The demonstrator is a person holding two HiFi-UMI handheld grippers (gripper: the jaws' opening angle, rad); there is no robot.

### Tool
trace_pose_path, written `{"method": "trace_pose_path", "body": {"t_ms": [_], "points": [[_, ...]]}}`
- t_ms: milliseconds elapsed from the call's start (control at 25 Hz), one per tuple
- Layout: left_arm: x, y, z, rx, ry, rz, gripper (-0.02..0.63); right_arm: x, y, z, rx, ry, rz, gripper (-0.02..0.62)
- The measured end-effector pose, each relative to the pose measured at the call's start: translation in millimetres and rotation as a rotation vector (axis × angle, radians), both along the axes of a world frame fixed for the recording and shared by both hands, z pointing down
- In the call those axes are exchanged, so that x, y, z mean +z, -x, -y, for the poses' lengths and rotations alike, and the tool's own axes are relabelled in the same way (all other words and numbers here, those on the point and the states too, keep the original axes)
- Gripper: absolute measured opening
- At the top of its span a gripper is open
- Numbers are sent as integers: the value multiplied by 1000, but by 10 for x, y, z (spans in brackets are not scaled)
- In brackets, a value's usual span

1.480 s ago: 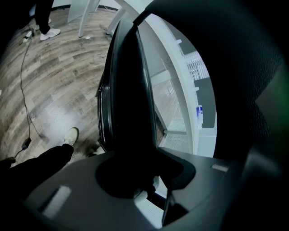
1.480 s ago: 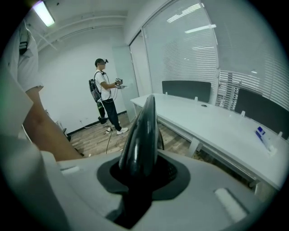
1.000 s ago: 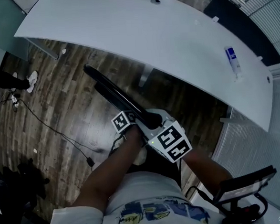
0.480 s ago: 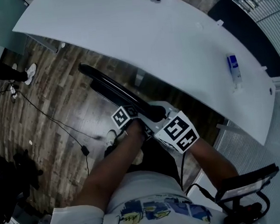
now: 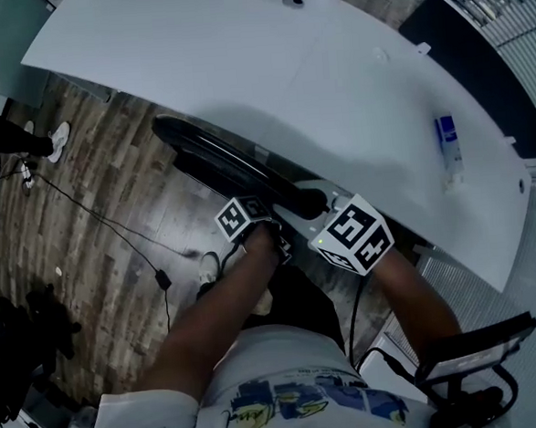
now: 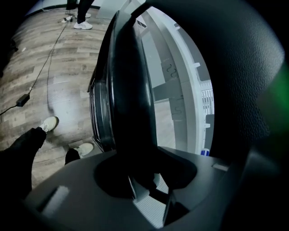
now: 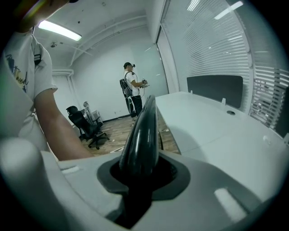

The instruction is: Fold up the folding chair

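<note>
The black folding chair (image 5: 223,161) is folded flat and stands on edge beside the white table (image 5: 332,76). Its near end lies between my two grippers. My left gripper (image 5: 267,222) has the chair's dark edge (image 6: 131,90) between its jaws, which are opening slightly while the pads still hold it. My right gripper (image 5: 315,207) is shut on the chair's rounded top edge (image 7: 142,131), which runs straight out from its jaws. In the left gripper view the left gripper (image 6: 146,187) shows the chair filling its jaw gap. In the right gripper view the right gripper (image 7: 137,180) shows the same.
A blue-and-white bottle (image 5: 446,139) lies on the table's far right. A cable (image 5: 95,221) runs over the wooden floor at left. The holder's shoes (image 6: 49,122) are near the chair. Another person (image 7: 133,88) and office chairs (image 7: 88,124) stand at the room's far end.
Both grippers and the chair's near end have moved right, toward the table's edge. The chair now lies closer under the table rim.
</note>
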State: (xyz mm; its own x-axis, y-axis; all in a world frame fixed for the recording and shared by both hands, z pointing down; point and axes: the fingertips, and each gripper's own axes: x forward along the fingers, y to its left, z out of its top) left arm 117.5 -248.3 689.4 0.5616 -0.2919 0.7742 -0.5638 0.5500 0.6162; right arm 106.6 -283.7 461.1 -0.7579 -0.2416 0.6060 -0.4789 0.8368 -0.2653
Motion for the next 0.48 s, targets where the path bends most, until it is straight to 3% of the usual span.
{"method": "trace_pose_path", "body": {"t_ms": [480], "points": [[-61, -76, 168, -21, -50, -44, 172, -17, -103, 200, -4, 25, 30, 81]]}}
